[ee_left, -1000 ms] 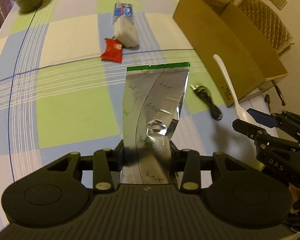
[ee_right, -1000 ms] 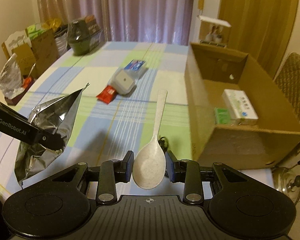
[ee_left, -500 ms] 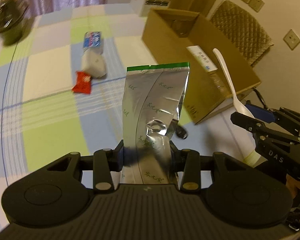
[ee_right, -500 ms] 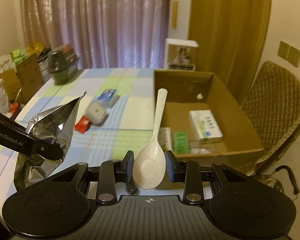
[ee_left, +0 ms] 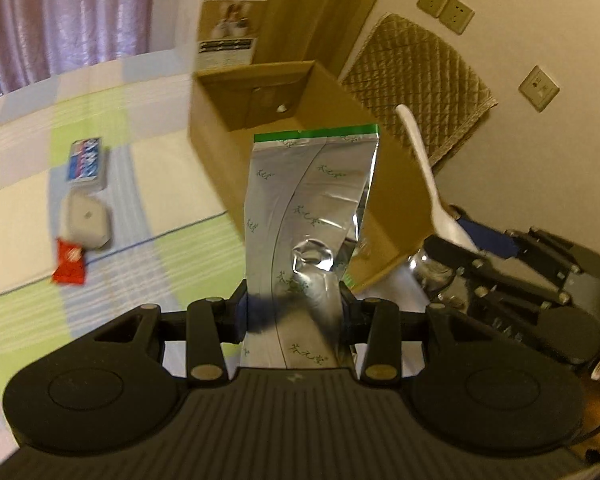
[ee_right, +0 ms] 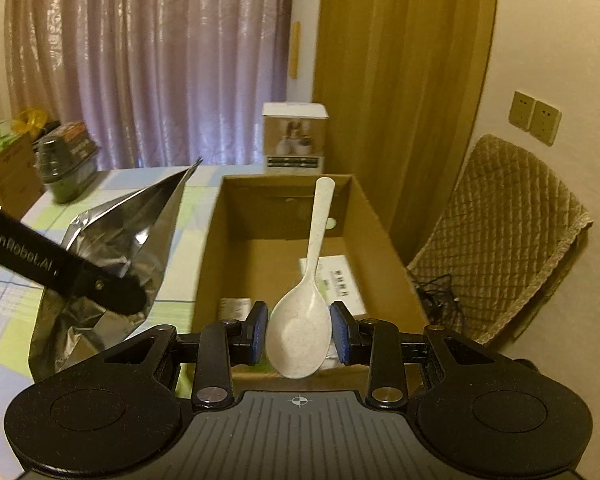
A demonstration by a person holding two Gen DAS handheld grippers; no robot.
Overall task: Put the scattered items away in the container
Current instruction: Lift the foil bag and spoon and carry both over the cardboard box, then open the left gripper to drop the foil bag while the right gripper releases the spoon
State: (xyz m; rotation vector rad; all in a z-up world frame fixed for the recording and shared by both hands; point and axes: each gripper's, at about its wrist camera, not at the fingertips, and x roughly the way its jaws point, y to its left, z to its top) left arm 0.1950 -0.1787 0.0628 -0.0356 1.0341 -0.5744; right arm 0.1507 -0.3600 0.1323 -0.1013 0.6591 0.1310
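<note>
— Spoon (ee_right: 300, 320) in one gripper, foil bag (ee_left: 308, 216) in the other. See how they're held?

— Right gripper (ee_right: 299, 330) is clamped on the spoon's bowl, handle sticking out forward over the cardboard box (ee_right: 384, 248). Left gripper (ee_left: 294, 312) is pinched on the lower part of the bag, which stands up tall with its green edge on top, just beside the box's near wall.

— So what's the trick to dropping them in cleanly?

— I'd say get each one fully over the opening before letting go. The spoon looks nearly there; tip the handle down so it slides in rather than bouncing off the rim. The bag is long and floppy, so it could catch the wall and fold outside; it wants carrying further across first.

— Anything already in there?

— A white carton (ee_right: 340, 280) and something green on the floor of it, so there's room. On the checked tablecloth (ee_left: 20, 208) a red packet (ee_left: 70, 268), a white case (ee_left: 86, 222) and a blue-and-white pack (ee_left: 85, 160) wait their turn.
</note>
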